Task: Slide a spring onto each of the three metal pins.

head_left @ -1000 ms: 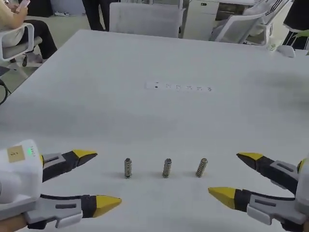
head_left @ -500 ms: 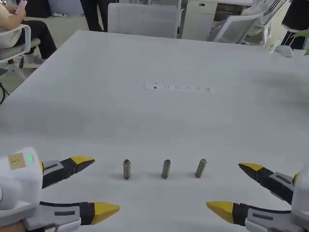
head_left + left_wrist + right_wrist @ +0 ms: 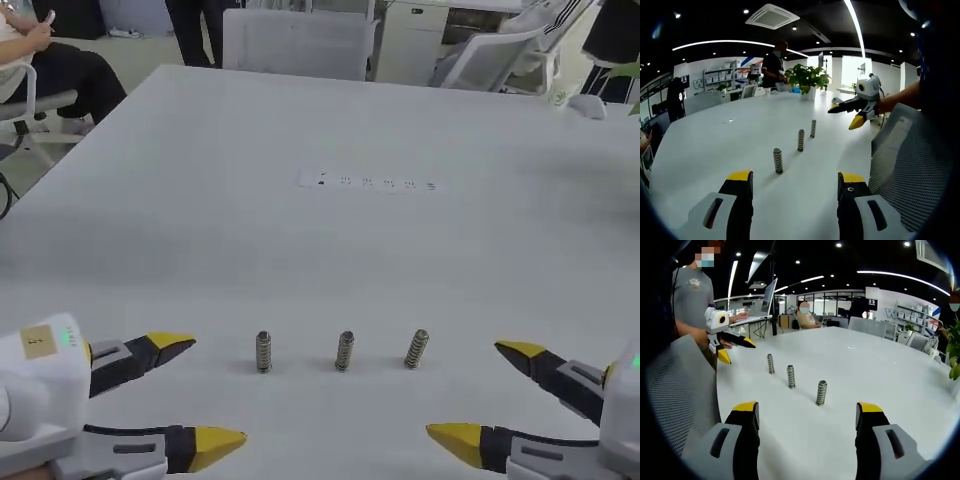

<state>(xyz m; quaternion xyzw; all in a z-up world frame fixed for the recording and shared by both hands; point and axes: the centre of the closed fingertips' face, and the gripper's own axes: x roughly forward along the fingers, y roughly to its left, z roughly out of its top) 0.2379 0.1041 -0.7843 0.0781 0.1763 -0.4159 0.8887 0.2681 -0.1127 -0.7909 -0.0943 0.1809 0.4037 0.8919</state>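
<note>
Springs [image 3: 344,350] upright in row between left tool [image 3: 210,390], right tool [image 3: 471,390], both spread, empty; left gripper view adds plant [image 3: 807,78].

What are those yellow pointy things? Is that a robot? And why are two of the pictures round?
It is not a robot. A person holds a grabbing tool in each hand: the left gripper and the right gripper. Each has two jaws with yellow tips.

The square picture comes from a camera on the person's head, looking down at the white table. The two round pictures come from small cameras that ride on the grippers and look out between the jaws. That is why each round picture shows its own jaws at the bottom and the other gripper across the table.

Three small springs stand in a row on the table: the left spring, the middle spring and the right spring, which leans a little.

Both grippers are open and hold nothing.
</note>
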